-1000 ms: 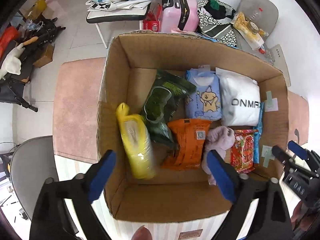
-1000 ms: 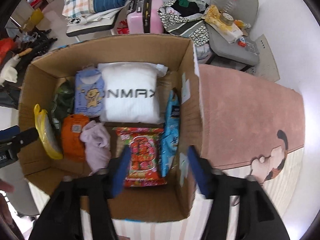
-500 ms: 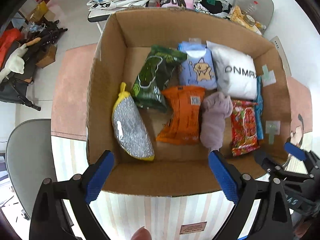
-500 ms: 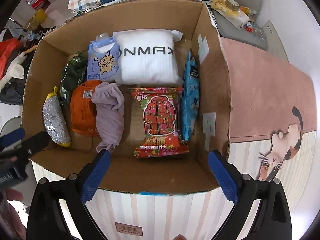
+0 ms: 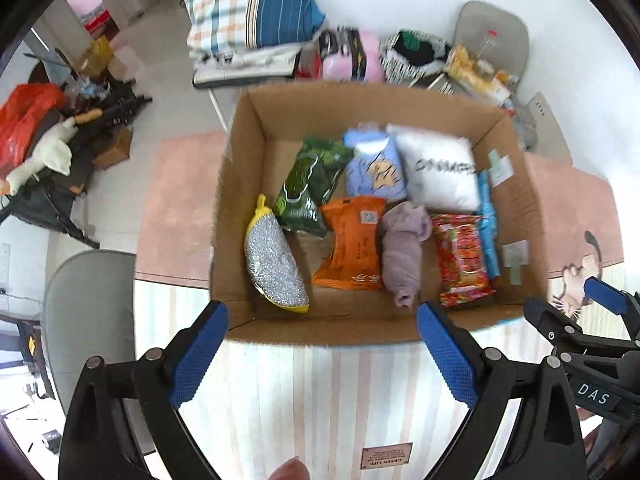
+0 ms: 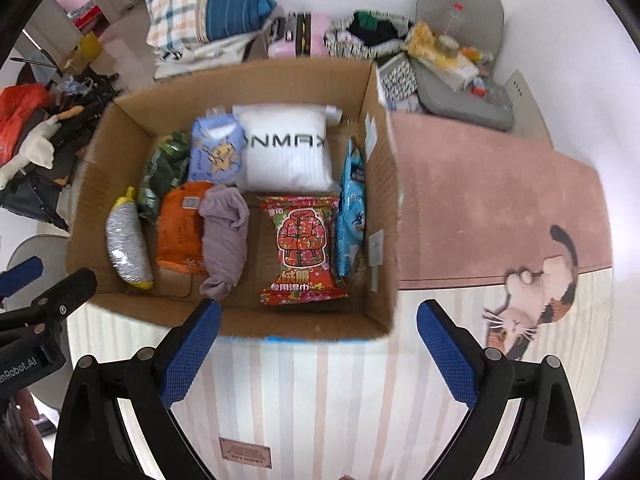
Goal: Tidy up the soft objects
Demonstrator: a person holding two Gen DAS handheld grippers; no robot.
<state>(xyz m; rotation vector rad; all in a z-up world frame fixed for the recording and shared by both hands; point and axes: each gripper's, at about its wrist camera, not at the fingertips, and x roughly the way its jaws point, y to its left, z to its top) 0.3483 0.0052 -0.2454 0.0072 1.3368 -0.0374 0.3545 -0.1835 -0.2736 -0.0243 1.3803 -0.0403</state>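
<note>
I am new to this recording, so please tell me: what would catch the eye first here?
An open cardboard box on a striped mat, packed with soft goods. The red packet lies at its front right, the white pillow behind it, and a silver and yellow pouch at far left.

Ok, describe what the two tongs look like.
Both the left tongs and the right tongs are black plastic frames with silver rivets and textured blue pads on the tips. The right one has a white "DAS" label, the left one "enRobot.AI".

Blurred lettering on white pillow [image 5: 438, 170]
</note>
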